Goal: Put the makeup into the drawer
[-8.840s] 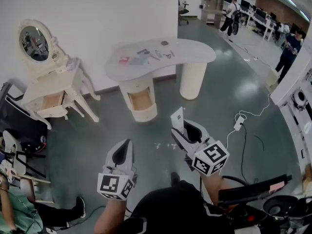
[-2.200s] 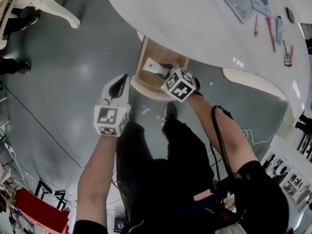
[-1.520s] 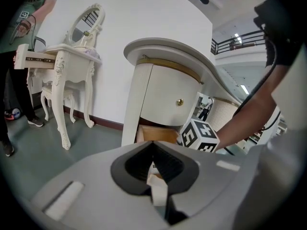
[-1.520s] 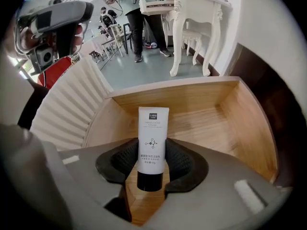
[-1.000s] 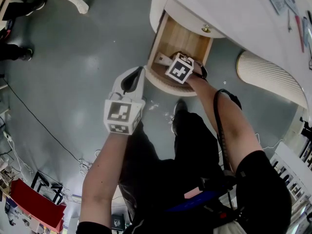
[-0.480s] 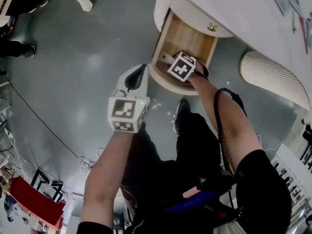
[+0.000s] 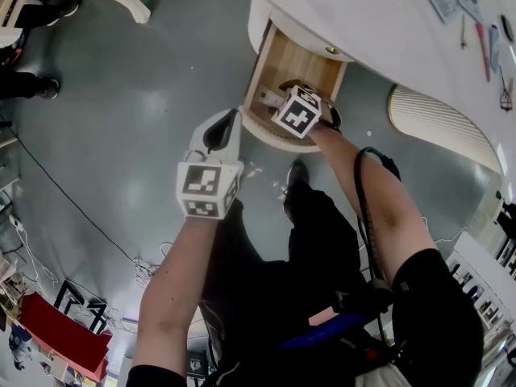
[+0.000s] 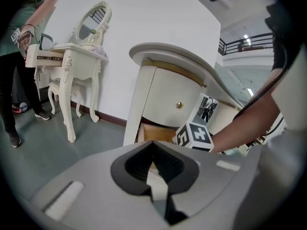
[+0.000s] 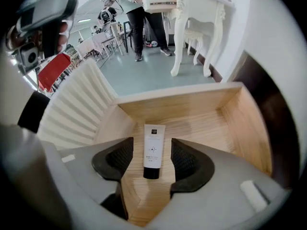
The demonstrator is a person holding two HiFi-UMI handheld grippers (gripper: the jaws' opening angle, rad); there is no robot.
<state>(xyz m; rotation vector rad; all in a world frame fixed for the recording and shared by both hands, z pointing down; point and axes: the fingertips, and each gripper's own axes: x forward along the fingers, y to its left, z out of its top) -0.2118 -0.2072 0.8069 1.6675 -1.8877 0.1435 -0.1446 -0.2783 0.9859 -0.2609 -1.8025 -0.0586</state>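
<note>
Makeup tube [image 9: 154, 150] lying flat, inside open wooden drawer [image 9: 244, 123]

- The makeup tube [image 9: 153, 150] lies flat on the floor of the open drawer [image 7: 294, 67].
- The drawer juts out beneath the surface [image 7: 363, 14].
- A ribbed pedestal [image 7: 439, 127] stands right of the drawer.
- A dressing table [image 8: 76, 56] stands well apart, to its left.
</note>
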